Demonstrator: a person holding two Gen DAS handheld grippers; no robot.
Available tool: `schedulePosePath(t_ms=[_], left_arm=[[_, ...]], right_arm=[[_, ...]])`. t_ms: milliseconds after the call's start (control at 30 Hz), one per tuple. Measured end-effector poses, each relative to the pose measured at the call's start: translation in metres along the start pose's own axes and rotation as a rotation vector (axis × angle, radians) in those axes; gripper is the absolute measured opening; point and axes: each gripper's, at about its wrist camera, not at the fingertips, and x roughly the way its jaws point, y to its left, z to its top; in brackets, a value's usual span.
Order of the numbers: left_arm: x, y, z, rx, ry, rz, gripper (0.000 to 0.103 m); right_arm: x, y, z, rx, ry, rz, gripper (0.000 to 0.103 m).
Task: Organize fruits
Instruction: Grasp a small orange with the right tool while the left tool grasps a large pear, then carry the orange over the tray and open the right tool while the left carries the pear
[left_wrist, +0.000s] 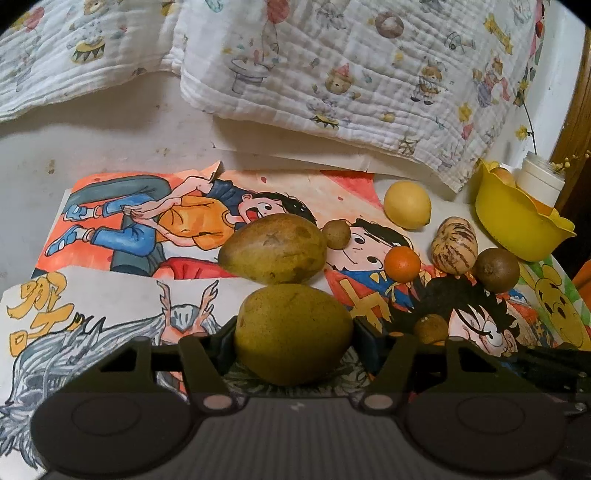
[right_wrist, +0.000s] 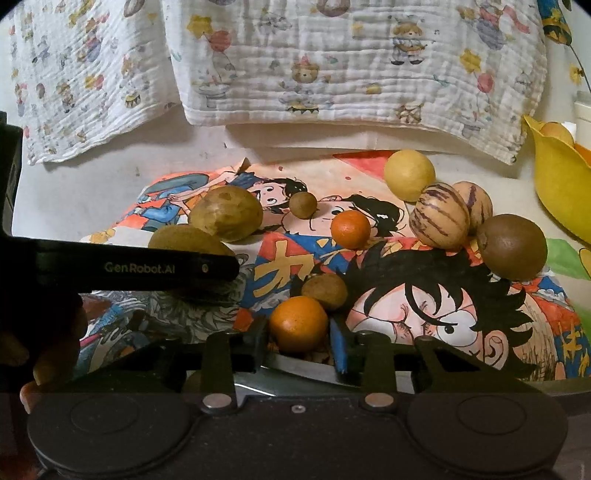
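Observation:
My left gripper (left_wrist: 293, 334) is shut on a green-brown mango (left_wrist: 291, 332), held between its black fingers just above the drawings. A second mango (left_wrist: 273, 248) lies just beyond it. My right gripper (right_wrist: 298, 330) is shut on a small orange (right_wrist: 298, 324). Loose fruit lies on the table: another orange (right_wrist: 350, 229), a yellow lemon (right_wrist: 409, 174), striped melons (right_wrist: 439, 220), kiwis (right_wrist: 511, 246) and small brown fruits (right_wrist: 325, 291). A yellow bowl (left_wrist: 517, 225) with fruit in it stands at the far right.
Colourful cartoon drawings (left_wrist: 147, 221) cover the white table. A printed white cloth (left_wrist: 332, 74) hangs along the back. A white jar (left_wrist: 541, 179) with flower twigs stands behind the bowl. The left gripper's arm (right_wrist: 140, 266) crosses the left of the right wrist view.

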Motion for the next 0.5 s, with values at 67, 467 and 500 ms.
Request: schedulePosePath(t_ms=[67, 467, 500], left_arm=[[-0.004, 0.0, -0.001, -0.016, 0.0, -0.004, 0.067], [-0.057, -0.021, -0.022, -0.007, -0.048, -0.002, 0.067], [-0.062, -0.024, -0.025, -0.002, -0.05, -0.006, 0.067]], right_arm=[[-0.004, 0.0, 0.0, 0.001, -0.012, 0.004, 0.037], [-0.063, 0.001, -0.027, -0.046, -0.081, 0.022, 0.037], [-0.07, 0.001, -0.032, -0.051, -0.087, 0.022, 0.037]])
